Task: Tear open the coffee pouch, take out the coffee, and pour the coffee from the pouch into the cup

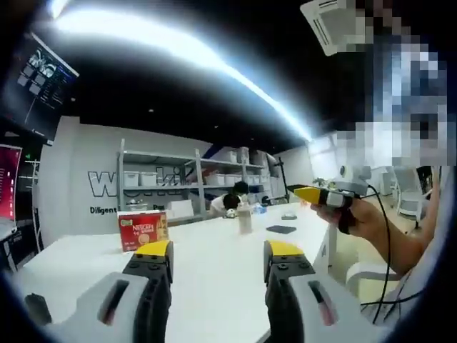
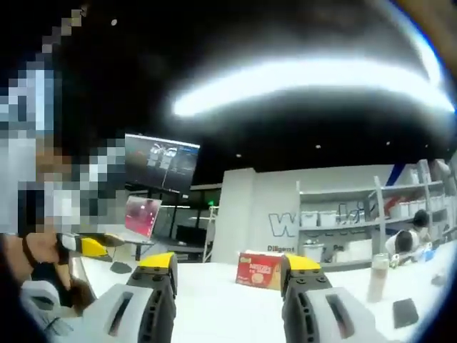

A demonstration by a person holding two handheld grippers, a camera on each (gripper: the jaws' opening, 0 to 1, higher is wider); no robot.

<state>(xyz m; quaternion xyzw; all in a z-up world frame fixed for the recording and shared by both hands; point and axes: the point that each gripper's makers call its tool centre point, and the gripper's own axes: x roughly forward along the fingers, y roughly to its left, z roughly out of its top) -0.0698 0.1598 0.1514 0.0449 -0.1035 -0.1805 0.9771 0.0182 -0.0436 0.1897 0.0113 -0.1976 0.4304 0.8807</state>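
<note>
Left gripper (image 1: 218, 259) and right gripper (image 2: 230, 271), each with yellow-tipped black jaws spread apart and empty, are held above a smooth white table (image 1: 214, 286). A red rectangular coffee box (image 1: 142, 229) stands upright beyond them, a pale cylindrical cup (image 1: 245, 219) farther back.

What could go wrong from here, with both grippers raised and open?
1. The red coffee box stands far ahead of the left gripper, whose jaws are open and empty; a blind approach could knock it over.
2. The tall cup stands near the table edge in the right gripper view; a sweep by the right gripper might tip it.
3. The black cable trailing from the right gripper could snag.
</note>
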